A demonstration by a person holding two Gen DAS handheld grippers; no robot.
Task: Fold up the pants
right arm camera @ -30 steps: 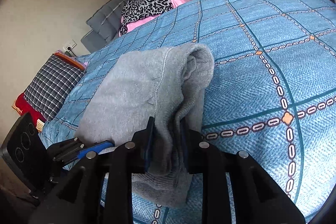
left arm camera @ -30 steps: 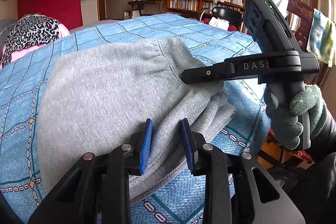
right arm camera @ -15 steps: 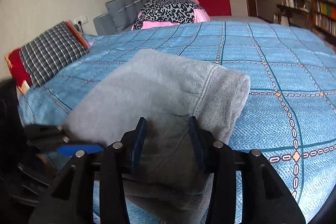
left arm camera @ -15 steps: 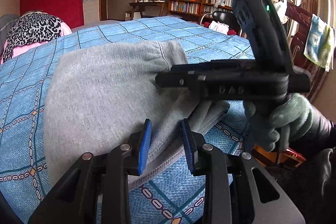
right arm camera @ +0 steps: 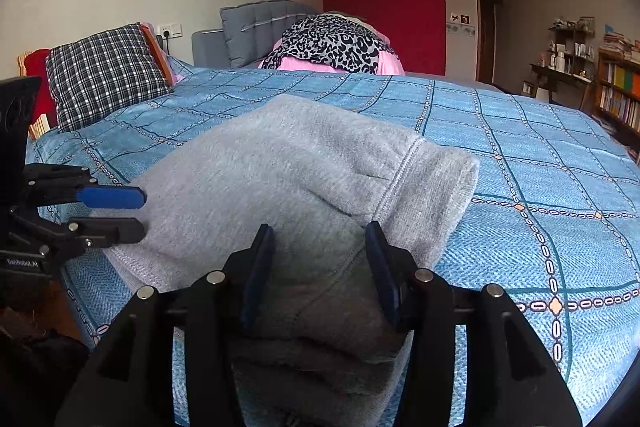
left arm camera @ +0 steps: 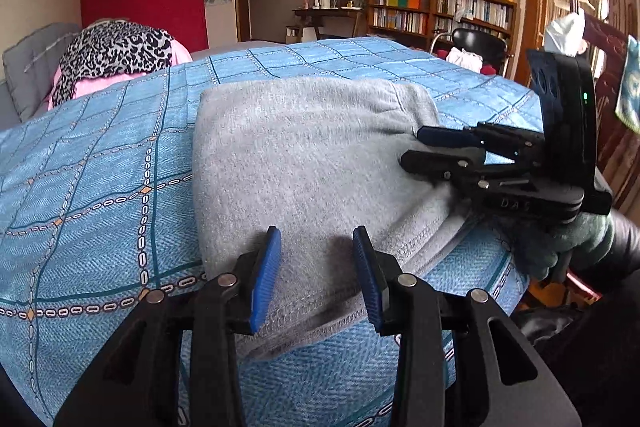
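The grey pants lie folded into a thick rectangle on the blue patterned bed cover, near its front edge. My left gripper straddles the front hem. Its jaws are opening, and the cloth lies slack between the blue pads. From the right wrist the pants show their waistband end at the right. My right gripper is over the near folded layers, its jaws also opening with cloth loose between them. Each gripper shows in the other's view: the right gripper in a gloved hand, the left gripper at the pants' left edge.
A leopard-print cloth on pink bedding and a plaid pillow lie at the head of the bed by the grey headboard. Beyond the bed's far side stand a bookshelf and a black chair. The bed edge runs just under both grippers.
Both pairs of jaws have widened and let the grey cloth go slack. The right gripper rolled from tilted to level, and the folded pants now lie flatter on the cover.
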